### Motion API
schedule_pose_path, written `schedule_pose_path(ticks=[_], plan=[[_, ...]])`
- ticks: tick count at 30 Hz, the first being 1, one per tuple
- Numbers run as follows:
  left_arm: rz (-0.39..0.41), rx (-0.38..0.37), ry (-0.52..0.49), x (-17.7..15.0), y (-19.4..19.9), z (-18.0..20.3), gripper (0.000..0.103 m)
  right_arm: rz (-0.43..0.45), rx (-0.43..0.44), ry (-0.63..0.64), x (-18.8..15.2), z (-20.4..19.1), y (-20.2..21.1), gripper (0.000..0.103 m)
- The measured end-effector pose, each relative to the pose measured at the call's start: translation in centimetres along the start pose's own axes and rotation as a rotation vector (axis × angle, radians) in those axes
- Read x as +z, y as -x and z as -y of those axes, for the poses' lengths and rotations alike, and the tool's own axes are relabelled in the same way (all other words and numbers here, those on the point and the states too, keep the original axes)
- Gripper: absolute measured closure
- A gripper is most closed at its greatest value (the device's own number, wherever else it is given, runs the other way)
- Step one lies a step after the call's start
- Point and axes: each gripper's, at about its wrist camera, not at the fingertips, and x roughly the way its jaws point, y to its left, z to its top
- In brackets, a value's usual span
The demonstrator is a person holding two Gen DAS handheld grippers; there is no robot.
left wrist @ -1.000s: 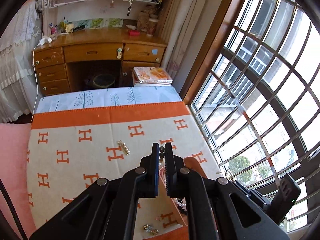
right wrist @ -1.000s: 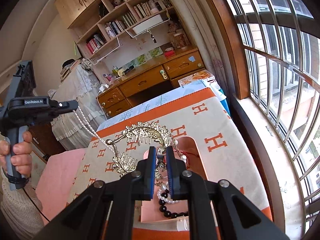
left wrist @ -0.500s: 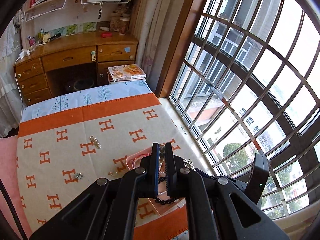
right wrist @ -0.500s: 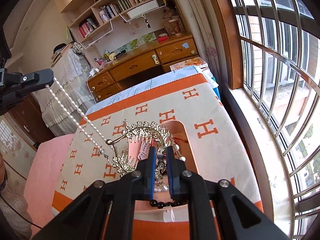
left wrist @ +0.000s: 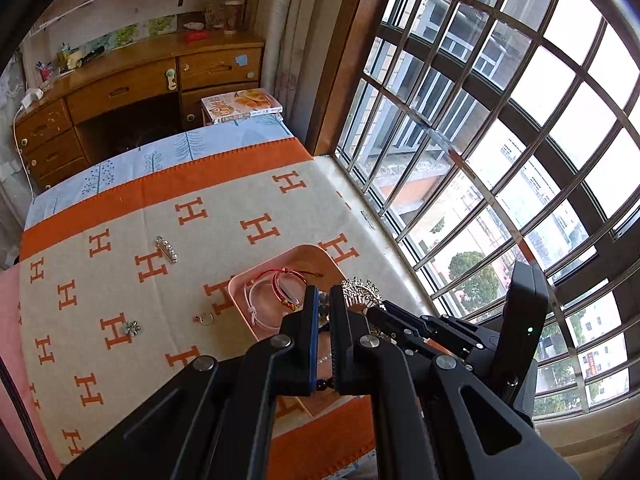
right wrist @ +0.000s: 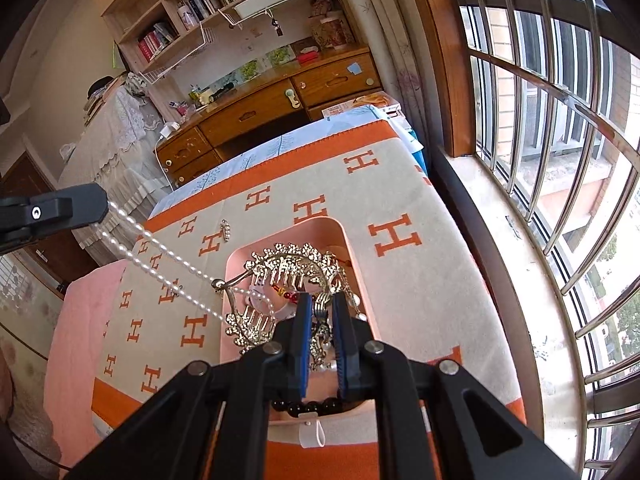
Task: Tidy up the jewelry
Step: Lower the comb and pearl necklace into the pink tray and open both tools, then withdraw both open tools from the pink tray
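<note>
**Ana:** Right wrist view first: what does the right gripper have?

**Ben:** Its jaws are clamped on the silver tiara, held over the pink tray. A pearl strand runs taut from the tiara's left end up to the left gripper, well left of the tray.

**Ana:** So the left jaws are closed on the pearls?

**Ben:** Yes, pinched on the strand's end; in the left wrist view the left gripper shows only a narrow gap.

**Ana:** What lies in the tray?

**Ben:** A red cord bracelet and a white bracelet at the far end, and black beads at the near rim.

**Ana:** And outside the tray?

**Ben:** On the orange-and-cream H blanket, left of the tray: a small ring just beside it, a flower brooch farther left, a rhinestone clip beyond.
</note>
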Motion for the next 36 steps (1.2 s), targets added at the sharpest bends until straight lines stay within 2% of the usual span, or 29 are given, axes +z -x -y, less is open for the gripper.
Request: schedule_pose_path(ticks=[13, 18, 21, 25, 26, 31, 36], plan=[[-0.125, 0.036, 0.007, -2.2, -6.7, -1.3, 0.1, -0.058, -0.027, -0.001, -0.5, 0.1, -2.1, 0.093], [-0.145, 0.049, 0.022, -2.7, -7.5, -2.6, 0.097, -0.086, -0.045, 0.003, -0.8, 0.3, -3.0, 0.093], [-0.128, 0.074, 0.014, -2.9, -6.8, -3.4, 0.086, -0.102, -0.065, 0.004, -1.0, 0.4, -3.6, 0.092], [-0.091, 0.132, -0.007, -3.3, -5.5, -4.5, 0.046, -0.119, -0.071, -0.001, -1.0, 0.4, -3.9, 0.091], [-0.078, 0.148, -0.009, -3.4, -5.0, -4.8, 0.04, -0.124, -0.06, -0.006, -1.1, 0.4, -3.9, 0.091], [-0.054, 0.19, 0.0, -4.1, -3.5, -6.8, 0.038, -0.099, -0.036, 0.005, -1.0, -0.6, -3.1, 0.091], [-0.028, 0.23, 0.015, -5.2, -1.8, -8.6, 0.032, -0.059, 0.02, 0.054, -1.0, -2.6, -1.5, 0.091]])
